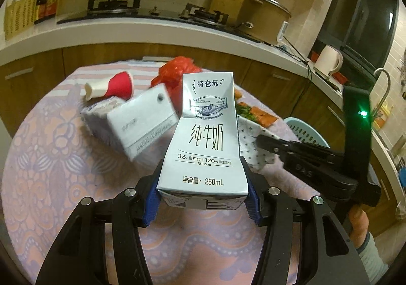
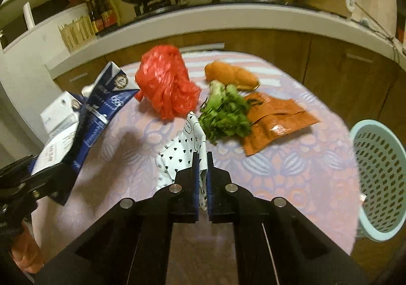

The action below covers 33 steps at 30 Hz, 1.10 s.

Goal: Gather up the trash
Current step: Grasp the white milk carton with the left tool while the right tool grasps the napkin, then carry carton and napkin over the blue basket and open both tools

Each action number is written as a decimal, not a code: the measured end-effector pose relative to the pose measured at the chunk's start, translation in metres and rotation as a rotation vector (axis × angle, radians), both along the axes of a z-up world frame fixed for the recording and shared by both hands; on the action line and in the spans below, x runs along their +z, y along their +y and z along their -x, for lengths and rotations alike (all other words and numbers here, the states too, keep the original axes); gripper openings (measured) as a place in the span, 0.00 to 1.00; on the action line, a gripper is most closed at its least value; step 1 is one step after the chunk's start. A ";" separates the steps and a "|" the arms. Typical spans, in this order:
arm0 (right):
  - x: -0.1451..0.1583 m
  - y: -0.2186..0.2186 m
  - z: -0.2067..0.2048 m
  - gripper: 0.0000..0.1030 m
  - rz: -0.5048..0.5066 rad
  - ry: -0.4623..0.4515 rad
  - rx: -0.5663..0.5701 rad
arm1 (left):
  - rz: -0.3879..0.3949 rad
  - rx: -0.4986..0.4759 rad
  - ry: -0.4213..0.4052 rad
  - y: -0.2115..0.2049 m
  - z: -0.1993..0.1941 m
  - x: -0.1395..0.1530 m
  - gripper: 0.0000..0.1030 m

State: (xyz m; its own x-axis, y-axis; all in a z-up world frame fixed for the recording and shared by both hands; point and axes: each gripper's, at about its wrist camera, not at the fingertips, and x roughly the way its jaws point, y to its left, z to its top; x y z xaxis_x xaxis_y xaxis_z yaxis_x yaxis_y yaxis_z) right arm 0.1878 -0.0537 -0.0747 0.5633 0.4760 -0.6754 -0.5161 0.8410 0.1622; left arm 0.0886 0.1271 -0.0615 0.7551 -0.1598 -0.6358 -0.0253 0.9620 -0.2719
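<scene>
Left gripper (image 1: 201, 198) clamps a dented milk carton (image 1: 203, 138) by its base, both blue pads pressed on its sides, carton raised above the table (image 1: 50, 158). Right gripper (image 2: 202, 178) is closed flat on a spotted white wrapper (image 2: 182, 148). Red plastic bag (image 2: 165, 82) lies at 11 o'clock from the wrapper, greens (image 2: 224, 115) at 1 o'clock, basket (image 2: 380, 178) at 3 o'clock beyond the table edge.
</scene>
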 end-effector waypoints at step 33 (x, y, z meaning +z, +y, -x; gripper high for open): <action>0.039 -0.256 -0.031 0.03 -0.065 -0.124 -0.510 | -0.081 -0.354 -0.018 -0.217 -0.117 0.028 0.51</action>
State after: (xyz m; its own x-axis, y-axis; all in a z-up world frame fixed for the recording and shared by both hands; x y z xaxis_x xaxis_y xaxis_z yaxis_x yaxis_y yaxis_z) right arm 0.2186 -0.3093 -0.0361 0.8078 0.1592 -0.5676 -0.0626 0.9806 0.1859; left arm 0.2060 -0.0899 -0.0336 0.6732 -0.3632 -0.6441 0.3171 0.9287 -0.1922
